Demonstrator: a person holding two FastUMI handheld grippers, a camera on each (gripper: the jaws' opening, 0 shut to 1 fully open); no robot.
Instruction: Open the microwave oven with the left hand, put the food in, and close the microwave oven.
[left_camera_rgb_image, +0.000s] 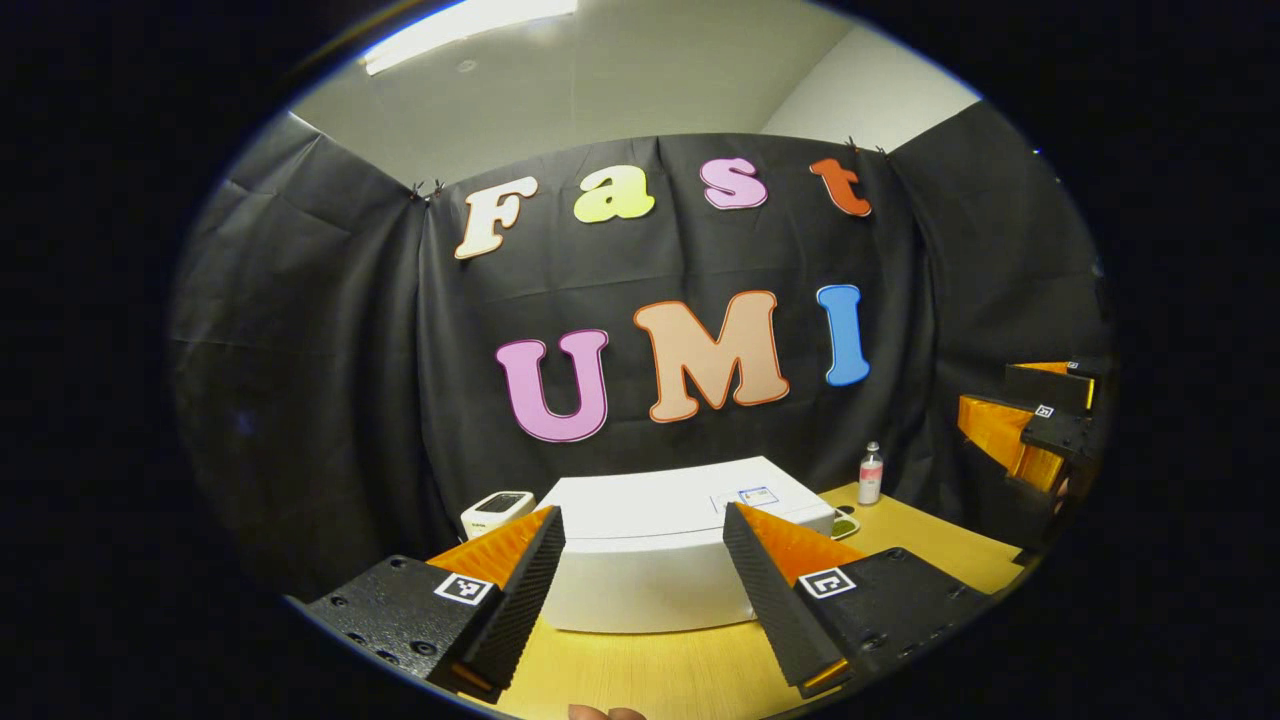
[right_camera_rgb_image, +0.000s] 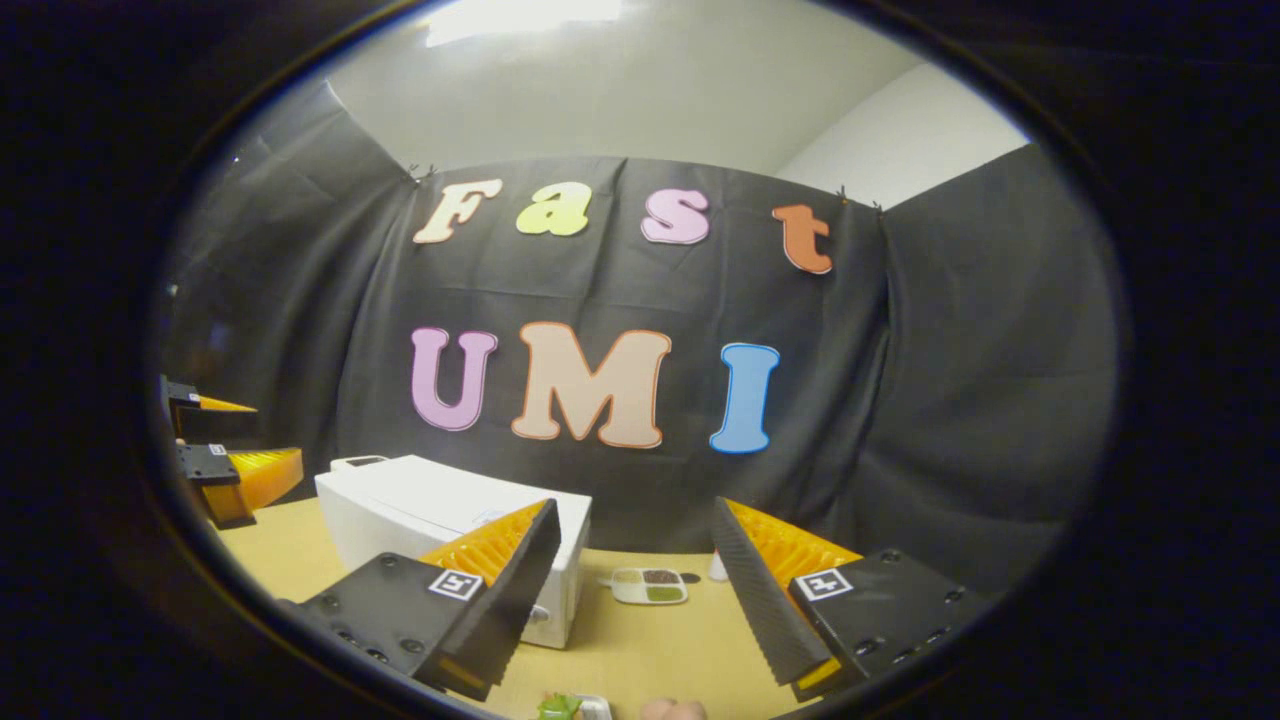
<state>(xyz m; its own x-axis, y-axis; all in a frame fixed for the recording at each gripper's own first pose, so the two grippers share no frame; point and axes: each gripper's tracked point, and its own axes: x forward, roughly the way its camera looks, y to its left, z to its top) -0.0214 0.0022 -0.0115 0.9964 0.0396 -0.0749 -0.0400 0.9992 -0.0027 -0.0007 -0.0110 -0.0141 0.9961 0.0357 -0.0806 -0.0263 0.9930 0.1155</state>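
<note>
Opening step not begun; white microwave oven (left_camera_rgb_image: 650, 560) sat shut mid-tabletop (left_camera_rgb_image: 920, 545), food tray (right_camera_rgb_image: 648, 586) just right; left tool (left_camera_rgb_image: 640, 570) and right tool (right_camera_rgb_image: 632, 580) both gaped, empty; next, left tool likely must reach door.

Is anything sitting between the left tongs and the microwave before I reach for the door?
Nothing visible. The left tongs stand open above bare table, facing the closed white microwave. The small bottle stands off to its right.
</note>
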